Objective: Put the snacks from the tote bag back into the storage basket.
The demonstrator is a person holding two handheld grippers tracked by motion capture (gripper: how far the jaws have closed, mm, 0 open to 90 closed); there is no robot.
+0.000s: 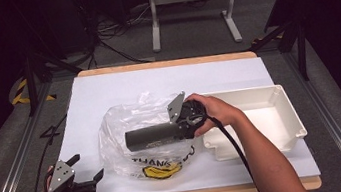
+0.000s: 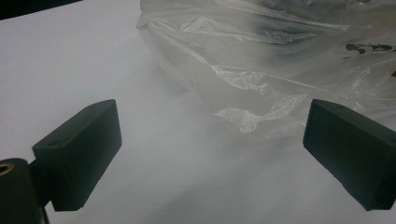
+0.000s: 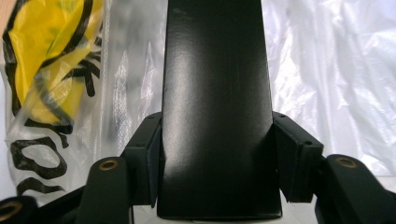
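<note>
A clear plastic bag (image 1: pixel 136 136) printed with a yellow smiley face lies crumpled in the middle of the white table (image 1: pixel 106 87). The right gripper (image 1: pixel 183 127) clamps one end of a dark box (image 1: pixel 153 136), held level over the bag; whether the box is inside the bag cannot be told. Just right of the bag sits a white tray (image 1: pixel 281 110). The left gripper (image 1: pixel 85 171) rests at the near left edge, jaws wide apart.

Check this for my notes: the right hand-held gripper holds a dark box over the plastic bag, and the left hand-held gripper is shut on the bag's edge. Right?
Not quite. The left hand-held gripper is open, its jaws apart and short of the bag, as the left gripper view shows. The rest stands: the right hand-held gripper holds the dark box over the bag.
</note>
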